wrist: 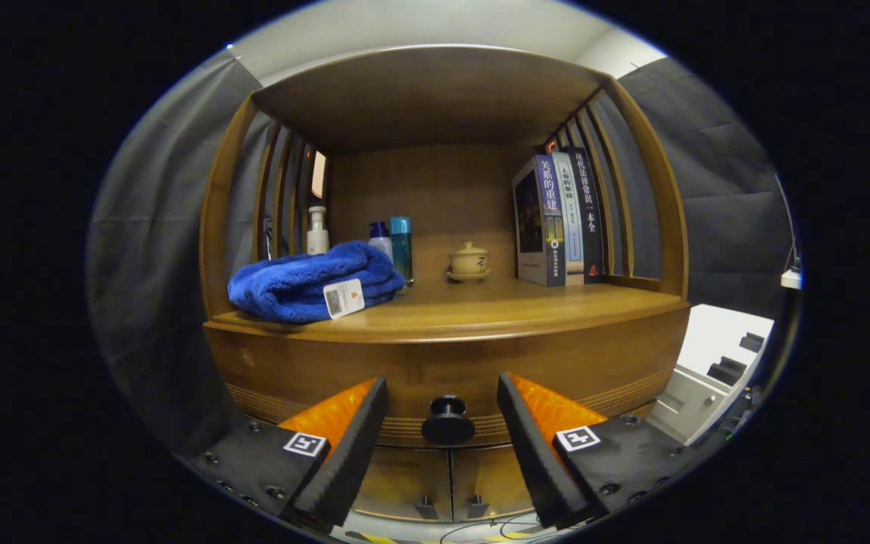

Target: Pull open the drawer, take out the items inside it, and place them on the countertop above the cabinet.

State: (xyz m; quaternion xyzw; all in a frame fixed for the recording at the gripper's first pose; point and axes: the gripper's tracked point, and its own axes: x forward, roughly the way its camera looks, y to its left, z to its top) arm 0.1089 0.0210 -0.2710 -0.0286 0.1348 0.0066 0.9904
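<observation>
Flanking the dark round drawer knob (448,421) without touching it, the gripper (442,400) fingers stand spread before the closed drawer (442,370), its contents hidden.

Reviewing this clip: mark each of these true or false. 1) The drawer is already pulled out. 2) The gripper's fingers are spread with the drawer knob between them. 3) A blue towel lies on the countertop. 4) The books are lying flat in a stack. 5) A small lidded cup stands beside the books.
1) False. The drawer sits flush with the cabinet front, not yet pulled.
2) True. The gripper is open, and the knob sits in the gap, untouched.
3) True. The blue towel lies on the countertop.
4) False. The books stand upright.
5) True. The lidded cup stands beside them.
</observation>
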